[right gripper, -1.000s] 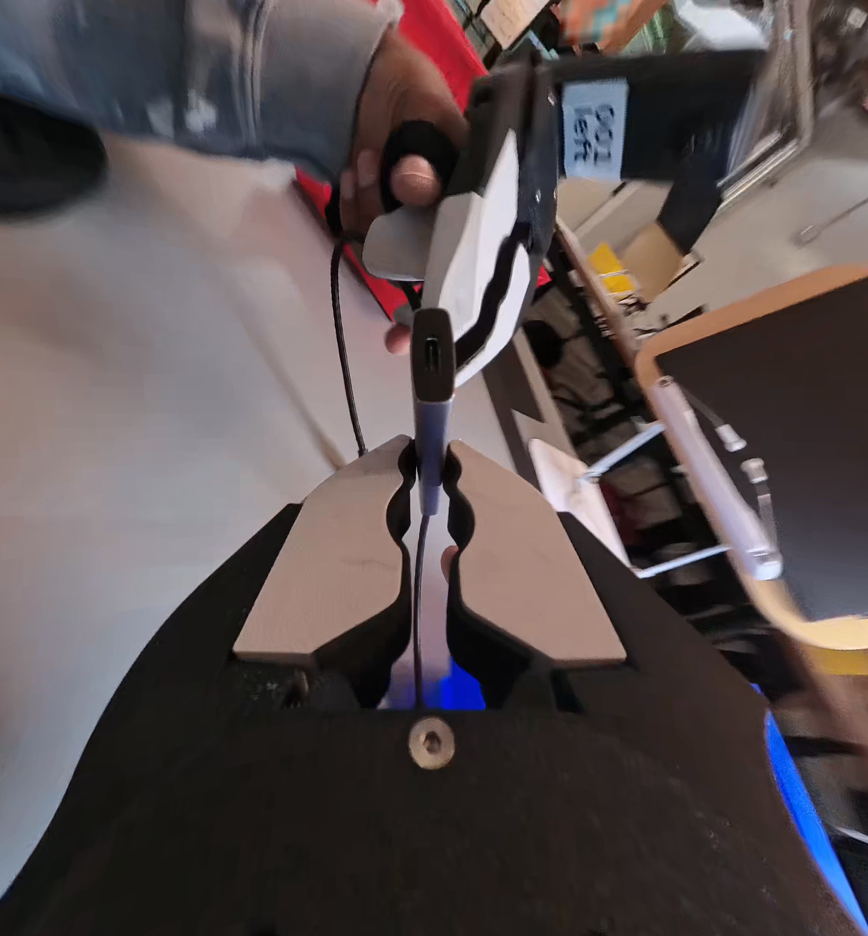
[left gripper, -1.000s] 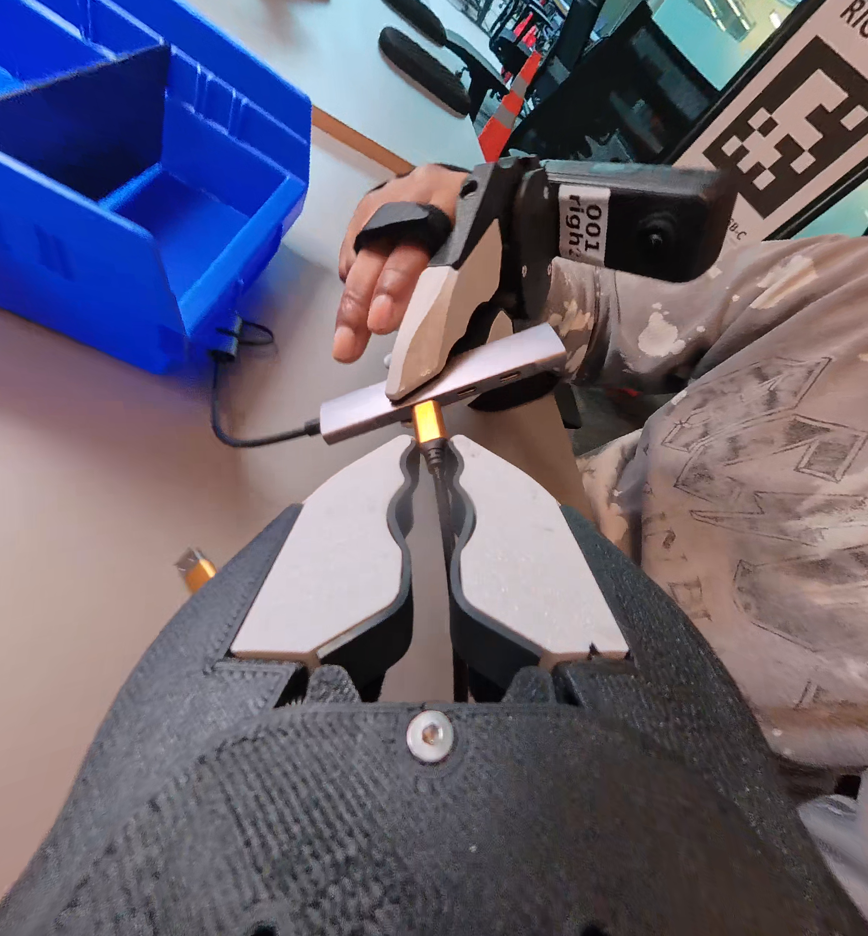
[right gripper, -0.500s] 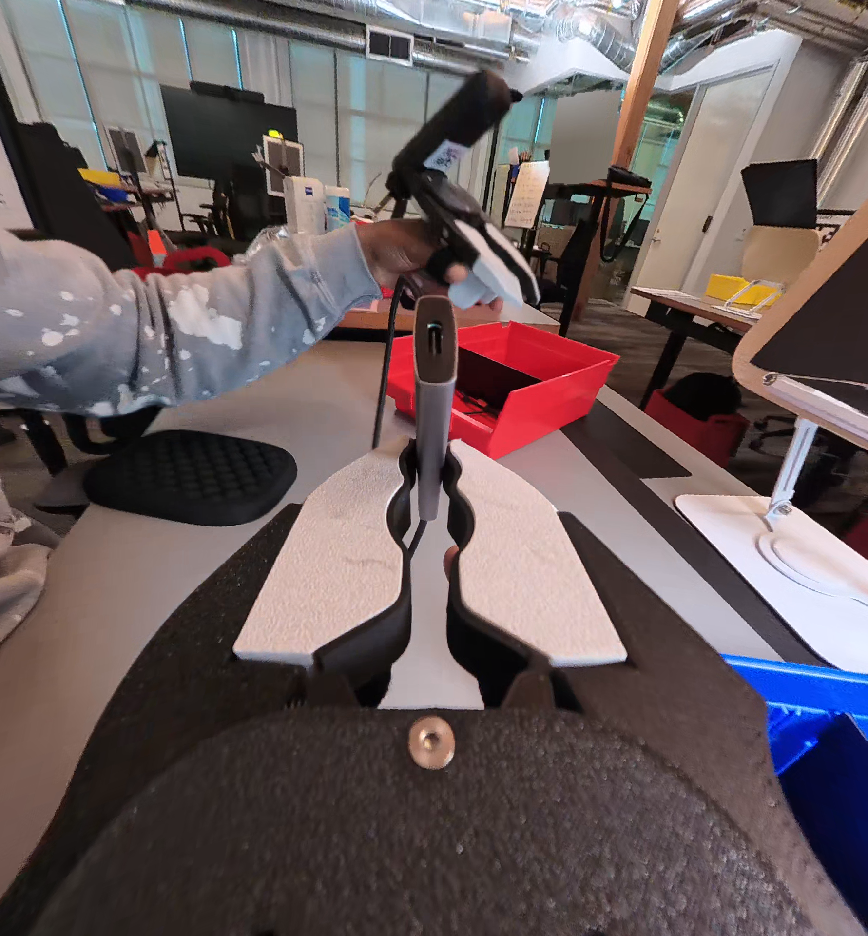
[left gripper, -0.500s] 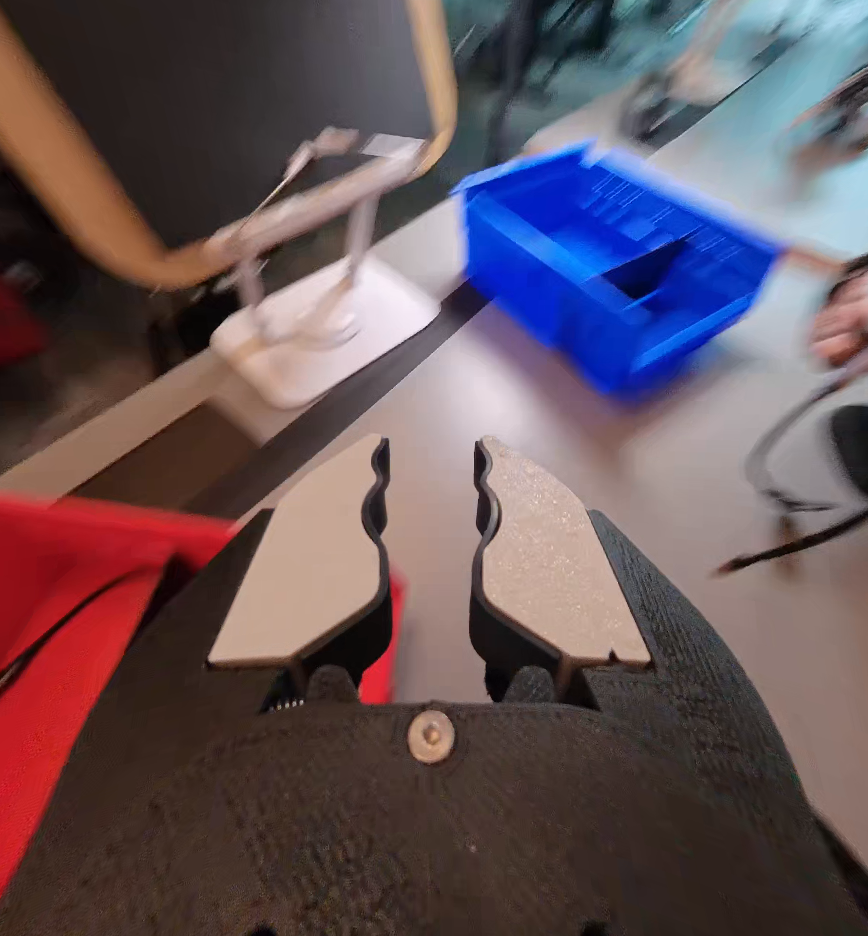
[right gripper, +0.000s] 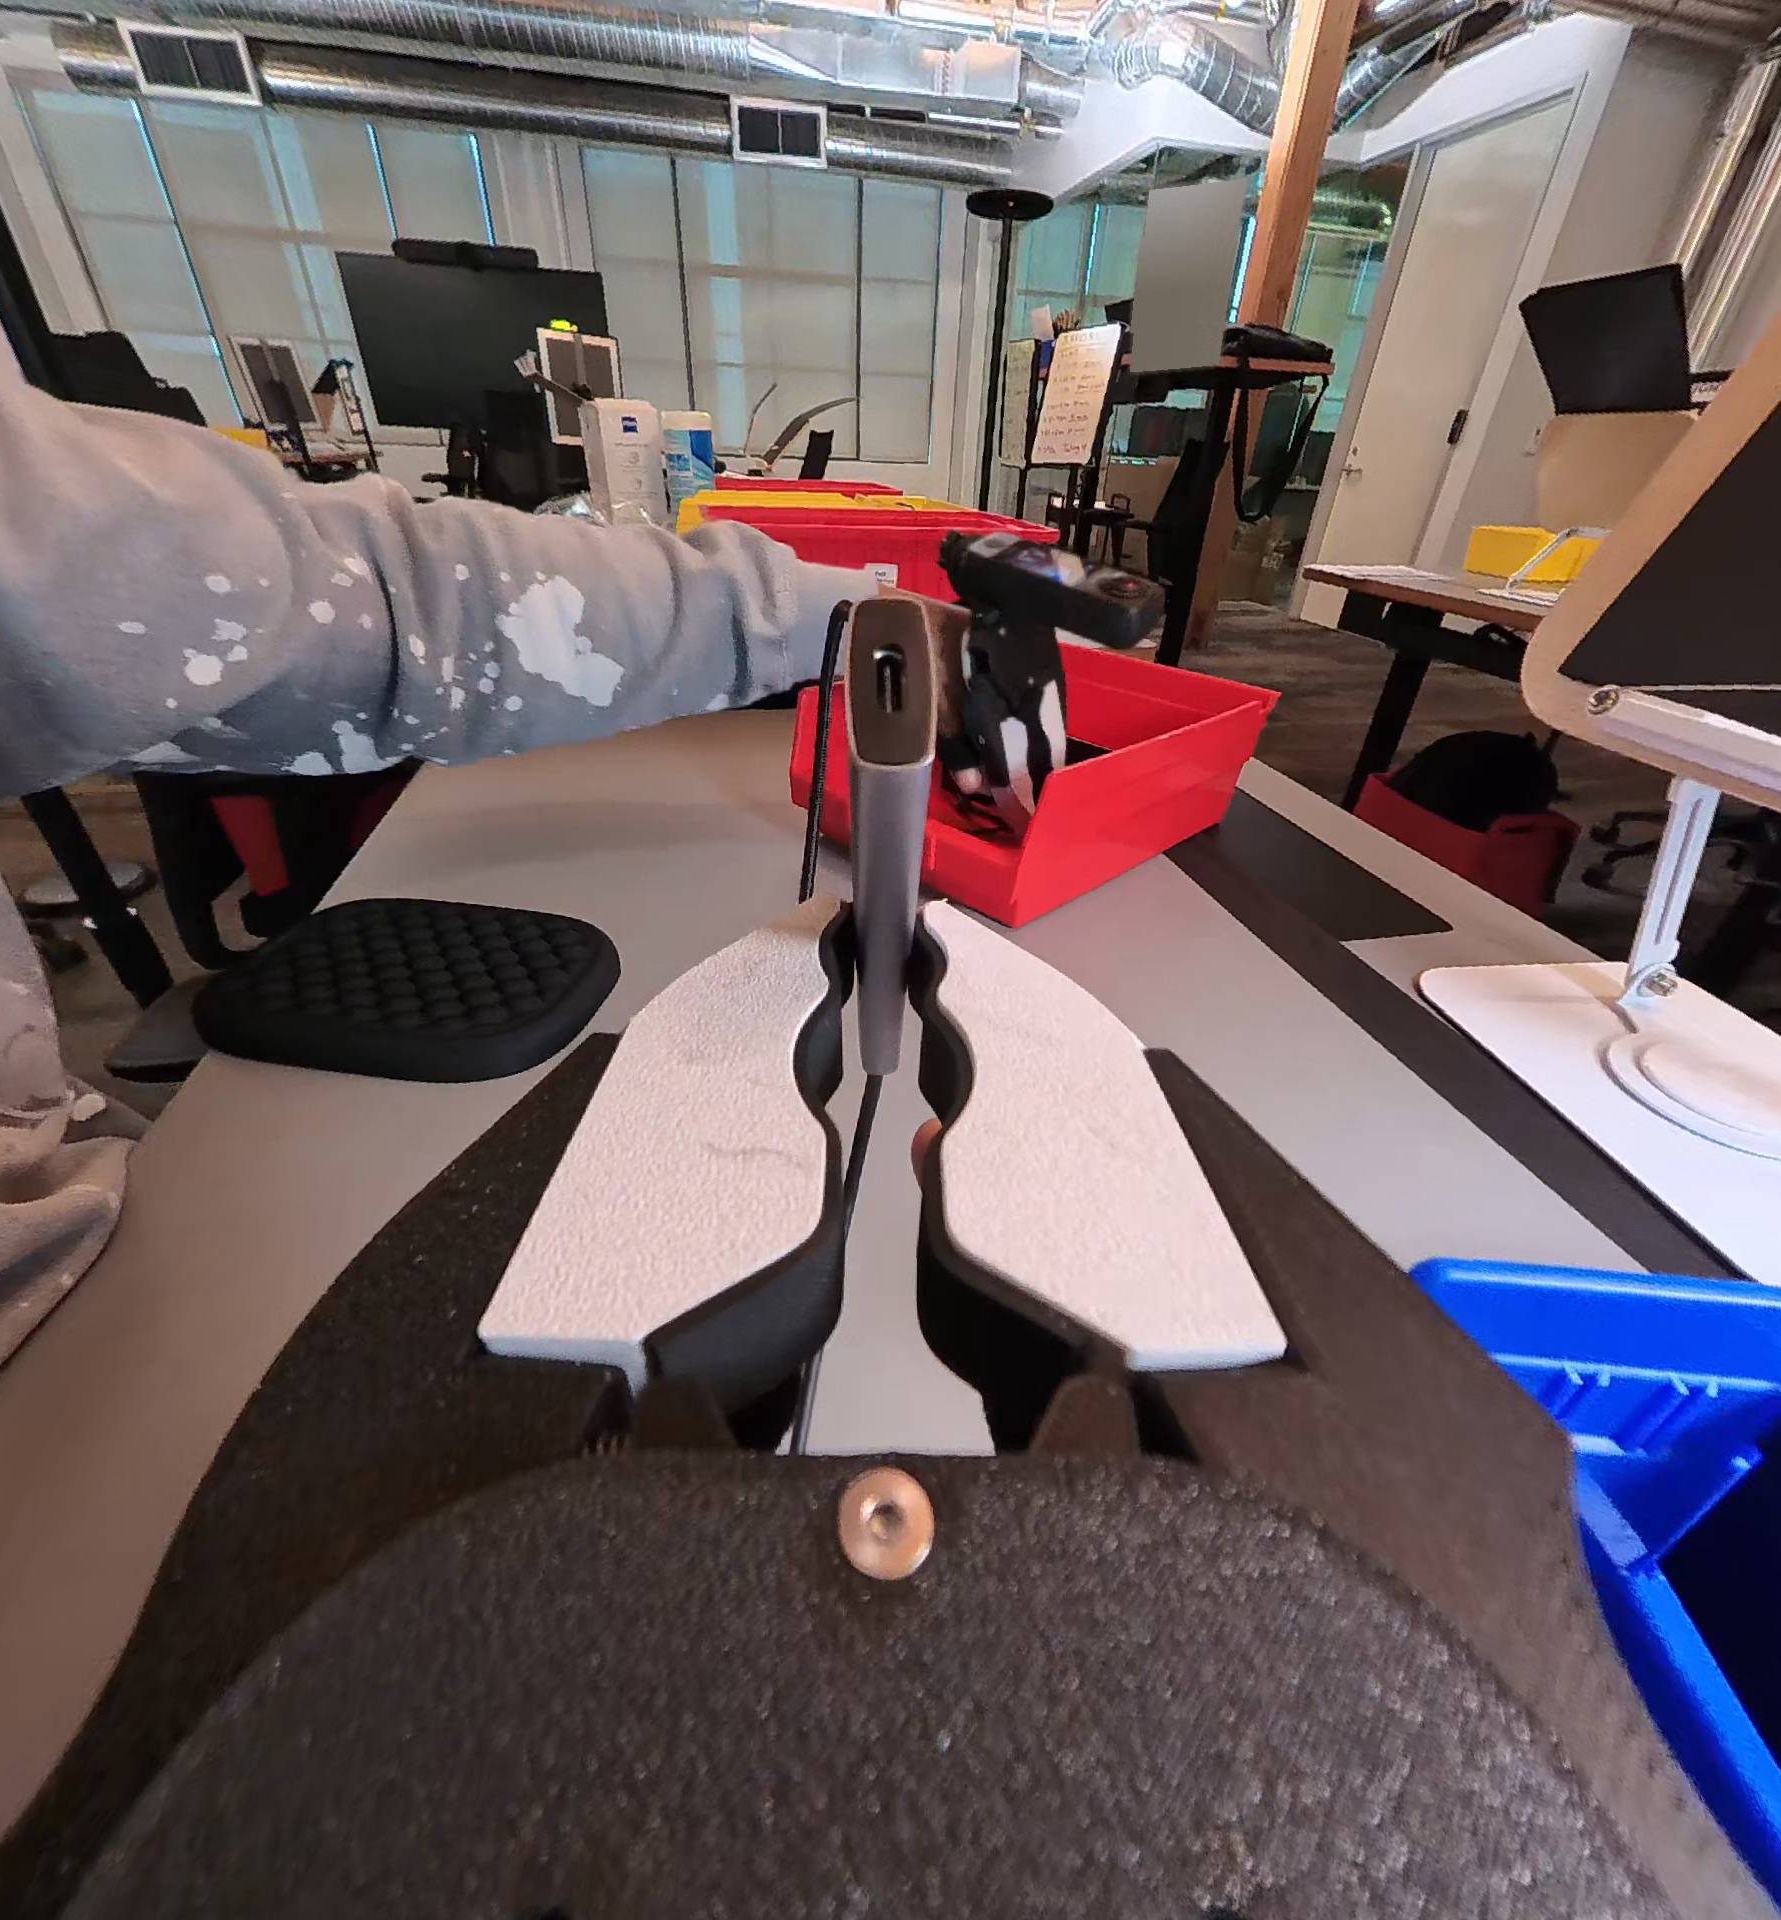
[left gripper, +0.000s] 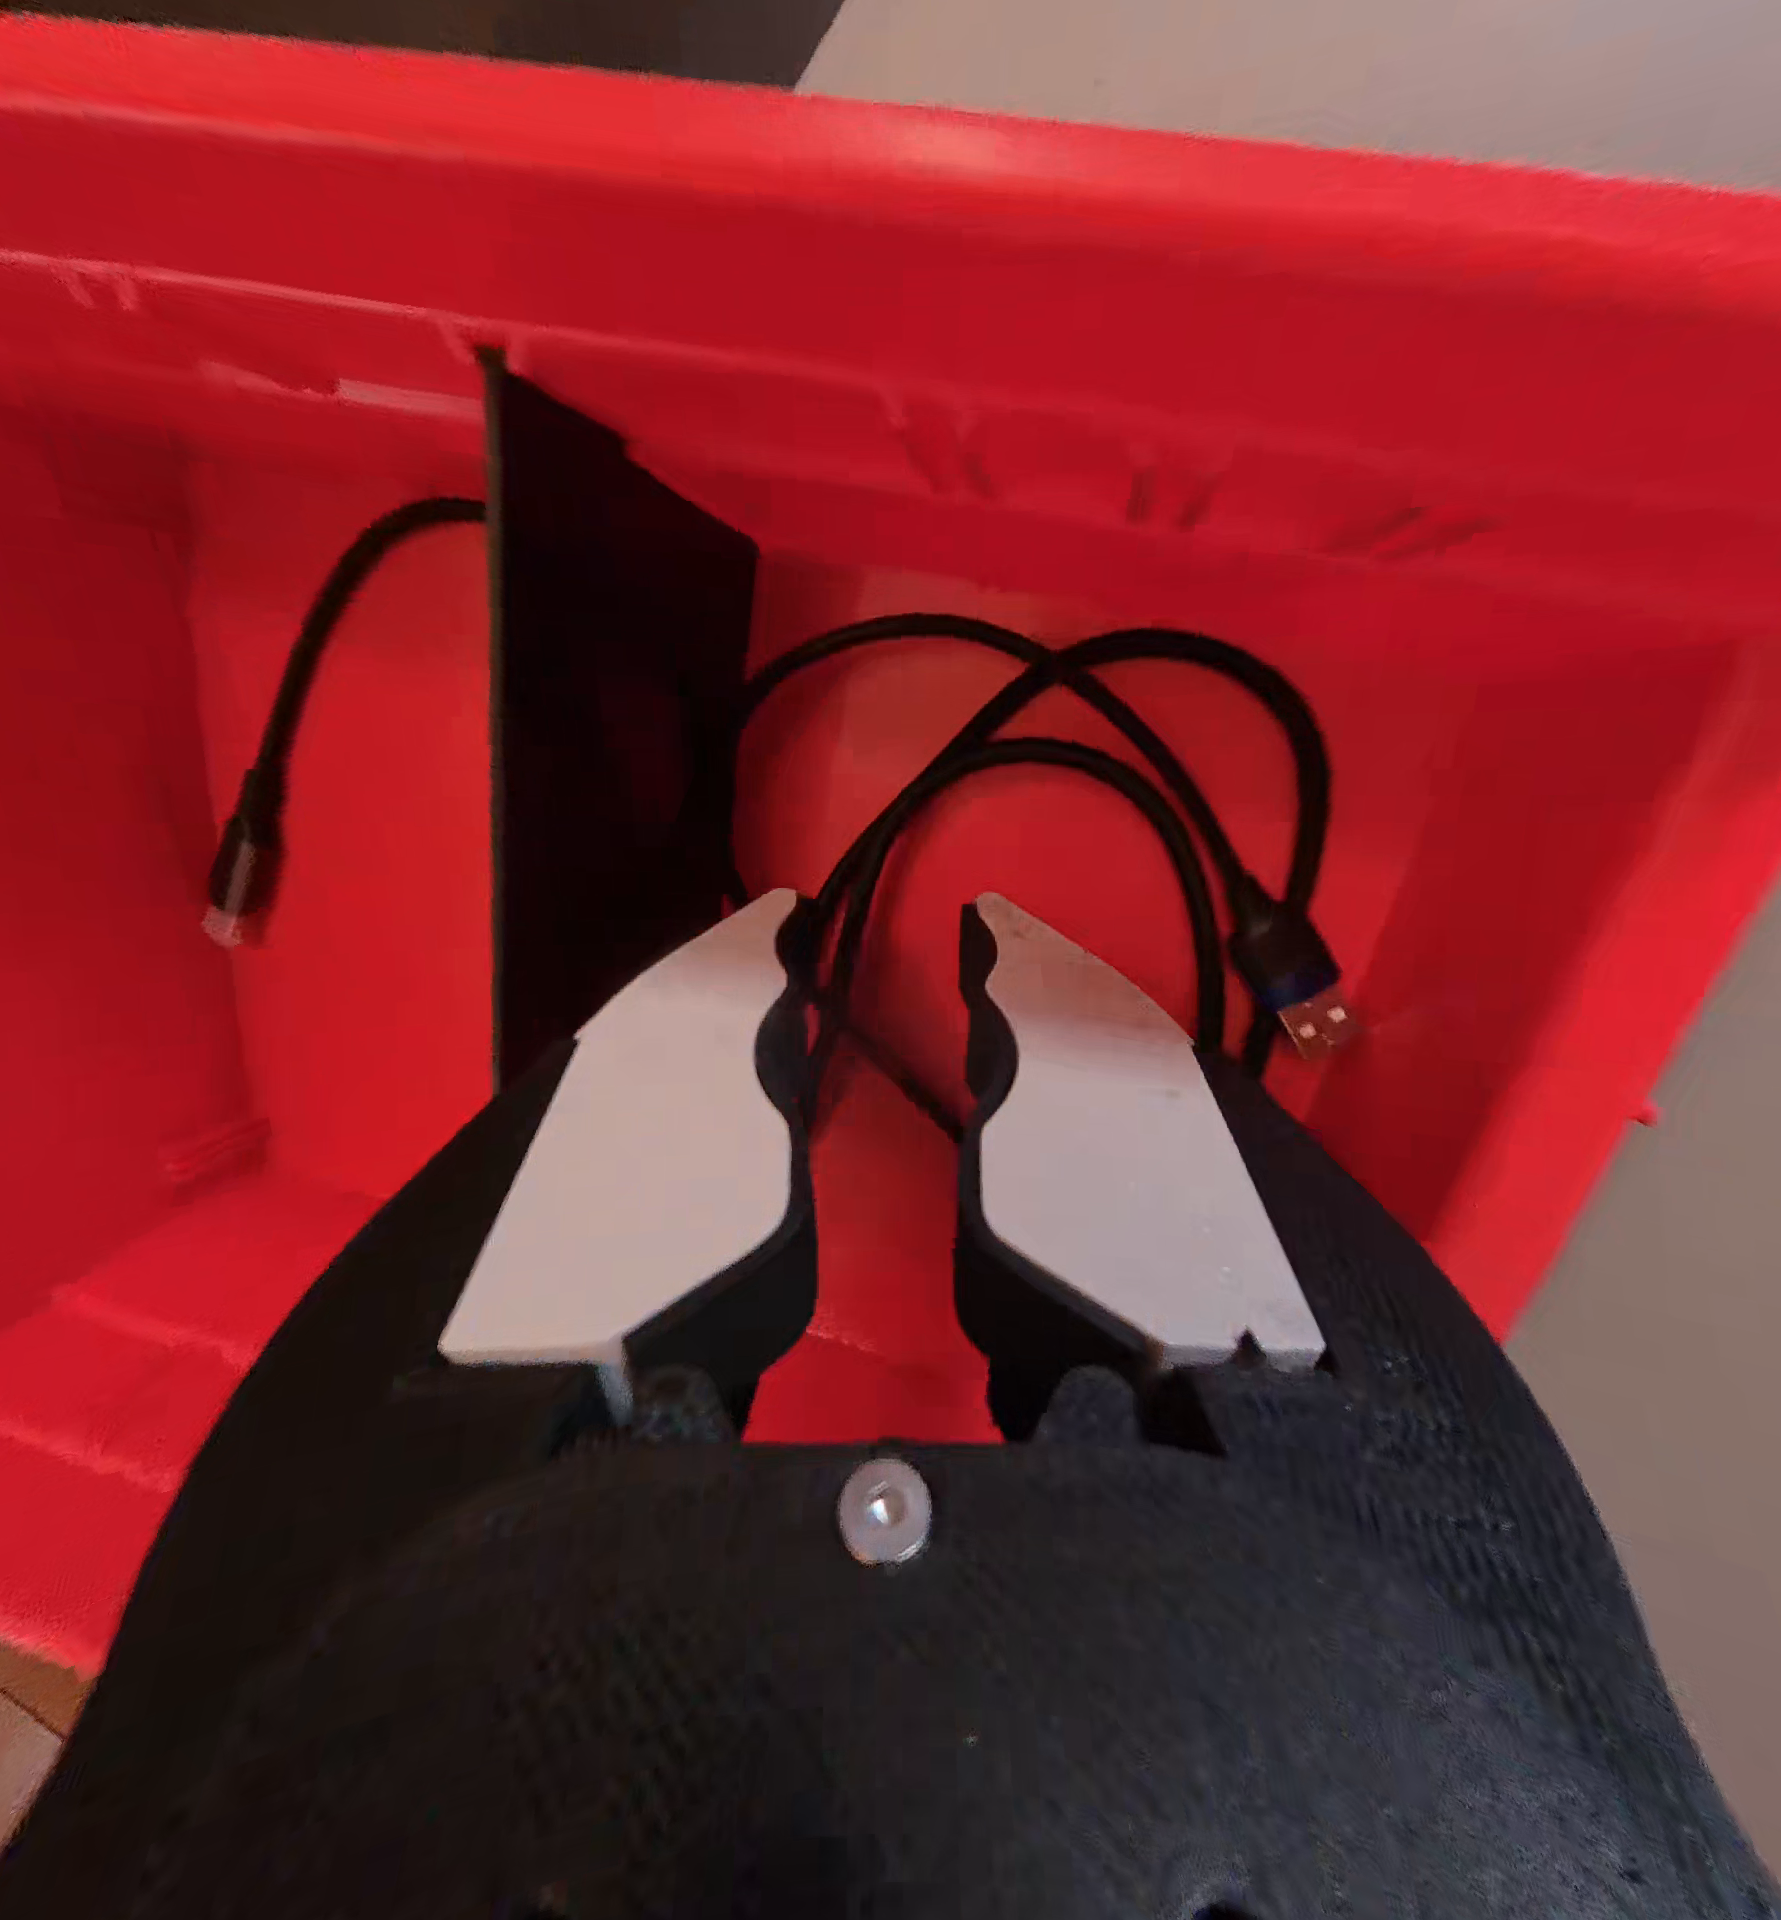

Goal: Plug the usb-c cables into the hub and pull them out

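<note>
My right gripper (right gripper: 881, 920) is shut on the lower end of a grey hub (right gripper: 888, 831) and holds it upright above the table. The hub's thin lead (right gripper: 858, 1138) runs down between the fingers, and a black cable (right gripper: 816, 769) hangs beside the hub. My left gripper (left gripper: 881, 914) is open, low inside a red bin (left gripper: 1488, 831), with looped black cables (left gripper: 1156, 769) at its tips and one strand against the left finger. A USB-A plug (left gripper: 1307, 1013) lies to the right. A small plug (left gripper: 237, 883) lies in the left compartment. The left gripper also shows in the right wrist view (right gripper: 1011, 717), in the red bin (right gripper: 1125, 821).
A black divider (left gripper: 605, 727) splits the red bin. In the right wrist view, a blue bin (right gripper: 1644, 1403) sits close at the right, a white stand base (right gripper: 1592, 1049) at the far right, and a black dimpled pad (right gripper: 408, 987) at the left table edge. About 45 centimetres separates my left fingertips from my right. Between my left fingertips and the small plug (left gripper: 237, 883) there is roughly 15 centimetres.
My left gripper let go of the orange-plug cable at the hub, opened, and swung over into the red bin. My right gripper kept hold of the hub and turned it upright.
</note>
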`<state>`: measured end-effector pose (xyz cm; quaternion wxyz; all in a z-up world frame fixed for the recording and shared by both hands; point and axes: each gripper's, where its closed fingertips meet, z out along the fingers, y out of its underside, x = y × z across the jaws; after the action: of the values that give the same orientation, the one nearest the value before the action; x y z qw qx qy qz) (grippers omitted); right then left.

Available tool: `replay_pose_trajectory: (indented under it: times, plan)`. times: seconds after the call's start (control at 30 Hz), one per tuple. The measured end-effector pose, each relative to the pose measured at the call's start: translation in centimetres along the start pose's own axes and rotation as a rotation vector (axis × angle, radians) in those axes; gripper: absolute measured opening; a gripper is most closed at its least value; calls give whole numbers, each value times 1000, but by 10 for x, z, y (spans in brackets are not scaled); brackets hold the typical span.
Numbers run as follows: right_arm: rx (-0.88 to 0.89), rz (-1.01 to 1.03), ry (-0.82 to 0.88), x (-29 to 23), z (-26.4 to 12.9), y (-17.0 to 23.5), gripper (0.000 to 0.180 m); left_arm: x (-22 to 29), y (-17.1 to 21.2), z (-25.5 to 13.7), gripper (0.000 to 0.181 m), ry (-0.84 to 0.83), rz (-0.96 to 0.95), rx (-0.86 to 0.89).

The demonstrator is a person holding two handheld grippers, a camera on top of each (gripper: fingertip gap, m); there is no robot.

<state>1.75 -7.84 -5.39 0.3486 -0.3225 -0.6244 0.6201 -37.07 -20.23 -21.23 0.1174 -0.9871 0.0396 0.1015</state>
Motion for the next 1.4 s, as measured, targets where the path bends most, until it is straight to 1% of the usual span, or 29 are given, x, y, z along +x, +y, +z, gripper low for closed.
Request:
replay_pose_trajectory:
  times: [0.03, 0.1, 0.13, 0.17, 0.27, 0.4, 0.53, 0.6, 0.73, 0.8, 0.87, 0.9, 0.97, 1.03, 1.07, 1.1, 1.17, 1.23, 1.3, 1.33, 1.4]
  plan:
    - [1, 2, 2, 1, -1, 1, 9, -2, 0, 4, 27, 1, 7, -15]
    - [4, 10, 7, 3, -3, 2, 9, -6, 1, 11, 25, -8, 12, -44]
    - [7, 16, 9, 4, -4, 2, 9, -6, 2, 13, 18, 5, 12, -53]
    - [12, 24, 12, 5, -5, 3, 9, -3, 2, 14, 7, 27, 11, -58]
    - [28, 40, 15, 9, -9, 1, 9, -4, 3, 5, 6, 17, 16, -65]
    - [47, 45, 14, 10, -12, -2, 9, -6, -4, -33, 5, -19, 6, -2]
    - [76, 41, 14, 7, -15, -9, 9, -5, -17, -94, 5, -91, 16, 92]
    - [95, 40, 17, 6, -17, -14, 9, 6, -31, -131, 4, -85, 2, 194]
    - [154, 53, 23, 6, -25, -25, 9, 64, -71, -195, 5, 96, -1, 485]
    - [191, 60, 27, 7, -31, -31, 9, 100, -90, -217, 5, 185, 6, 654]
    - [228, 68, 36, 10, -39, -37, 9, 141, -103, -225, 5, 266, 56, 836]
    - [243, 76, 43, 12, -43, -38, 9, 165, -105, -223, 4, 316, 95, 922]
    - [261, 87, 63, 17, -50, -39, 9, 209, -101, -206, 4, 403, 154, 1043]
    - [271, 98, 81, 22, -56, -38, 9, 249, -88, -183, 4, 499, 196, 1126]
    - [273, 104, 88, 24, -57, -37, 9, 263, -80, -172, 4, 545, 206, 1141]
    - [274, 110, 94, 26, -58, -36, 9, 275, -71, -159, 5, 587, 216, 1122]
    - [274, 120, 99, 27, -59, -34, 9, 289, -48, -133, 6, 639, 246, 1009]
    - [268, 124, 101, 28, -58, -31, 9, 288, -24, -113, 14, 659, 254, 843]
    - [262, 123, 100, 28, -57, -30, 9, 280, -2, -102, 24, 666, 240, 689]
    - [259, 121, 99, 27, -56, -29, 9, 272, 5, -100, 25, 646, 220, 636]
    - [250, 113, 100, 26, -54, -28, 9, 251, 8, -93, 22, 539, 162, 574]
